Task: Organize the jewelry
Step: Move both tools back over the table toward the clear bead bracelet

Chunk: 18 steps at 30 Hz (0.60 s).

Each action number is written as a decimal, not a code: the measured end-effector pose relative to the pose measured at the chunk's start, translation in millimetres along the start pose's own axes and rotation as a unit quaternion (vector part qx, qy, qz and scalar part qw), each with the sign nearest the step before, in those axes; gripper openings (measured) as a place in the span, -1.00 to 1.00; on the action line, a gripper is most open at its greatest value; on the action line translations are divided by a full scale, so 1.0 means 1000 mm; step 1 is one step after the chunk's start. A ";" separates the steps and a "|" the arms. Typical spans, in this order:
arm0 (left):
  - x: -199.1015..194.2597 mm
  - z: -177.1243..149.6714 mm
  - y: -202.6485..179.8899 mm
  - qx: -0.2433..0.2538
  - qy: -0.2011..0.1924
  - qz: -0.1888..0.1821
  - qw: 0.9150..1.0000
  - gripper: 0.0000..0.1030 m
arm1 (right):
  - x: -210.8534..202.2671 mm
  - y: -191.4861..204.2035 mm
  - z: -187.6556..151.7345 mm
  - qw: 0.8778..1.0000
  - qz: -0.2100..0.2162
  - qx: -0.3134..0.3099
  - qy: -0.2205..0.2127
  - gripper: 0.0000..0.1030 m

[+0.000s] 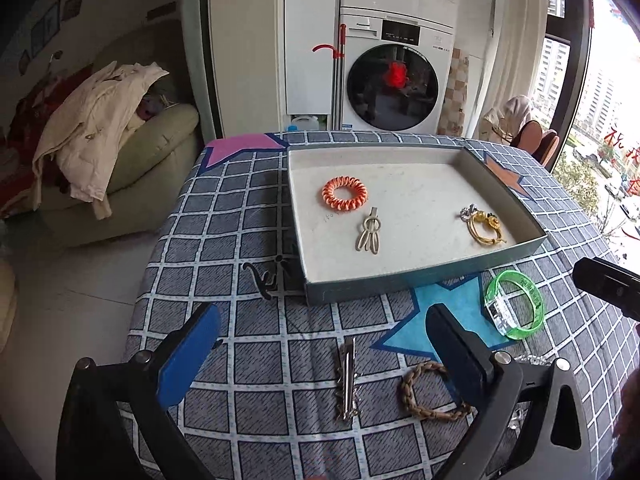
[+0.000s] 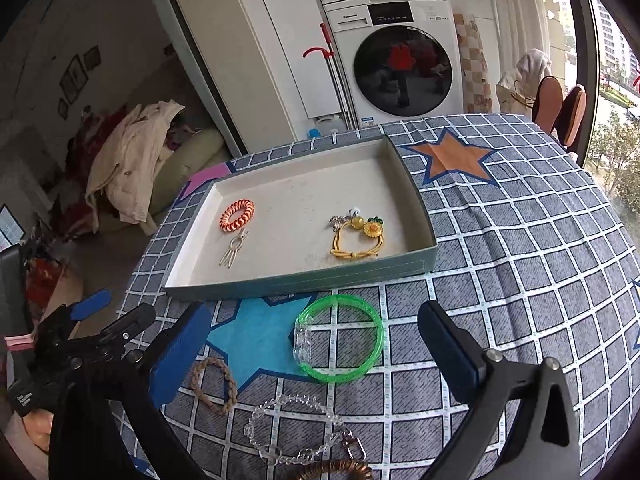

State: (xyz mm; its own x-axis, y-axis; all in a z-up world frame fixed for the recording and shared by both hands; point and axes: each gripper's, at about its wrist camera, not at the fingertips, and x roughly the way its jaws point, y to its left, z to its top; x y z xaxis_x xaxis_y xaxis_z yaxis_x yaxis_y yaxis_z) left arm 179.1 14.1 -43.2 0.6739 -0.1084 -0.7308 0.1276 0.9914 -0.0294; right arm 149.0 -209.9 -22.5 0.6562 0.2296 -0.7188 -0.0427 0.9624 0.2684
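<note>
A shallow grey tray holds an orange coil hair tie, a beige hair clip and a yellow flower bracelet. On the cloth in front lie a green bangle, a brown braided band, a silver hair clip, a black clip and a clear bead chain. My left gripper is open above the silver clip. My right gripper is open above the green bangle.
The table has a blue checked cloth with stars. A washing machine stands behind it. A sofa with clothes is at the left. Chairs and a window are at the right. The left gripper's body shows at the right view's lower left.
</note>
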 end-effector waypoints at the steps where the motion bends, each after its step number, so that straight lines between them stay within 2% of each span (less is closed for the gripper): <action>1: 0.000 -0.004 0.003 -0.004 0.004 0.002 1.000 1.00 | -0.001 0.001 -0.002 1.000 -0.004 -0.004 0.005 1.00; 4: 0.005 -0.019 0.010 -0.010 0.024 -0.008 1.000 1.00 | -0.003 0.003 -0.011 1.000 -0.011 -0.013 0.016 0.99; 11: -0.008 -0.052 0.019 -0.021 0.047 0.002 0.999 1.00 | -0.002 -0.007 -0.040 0.998 -0.015 -0.004 0.055 1.00; 18: -0.009 -0.064 0.018 -0.010 0.060 0.011 0.998 1.00 | -0.005 -0.019 -0.063 0.996 -0.040 -0.009 0.082 1.00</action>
State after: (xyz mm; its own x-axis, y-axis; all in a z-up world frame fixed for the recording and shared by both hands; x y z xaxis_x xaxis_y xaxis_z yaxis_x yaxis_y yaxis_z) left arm 128.3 37.7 -80.8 0.5841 -0.0790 -0.8078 0.0996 0.9947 -0.0253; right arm 99.0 -220.3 -65.0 0.5266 0.1703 -0.8329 -0.0090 0.9808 0.1949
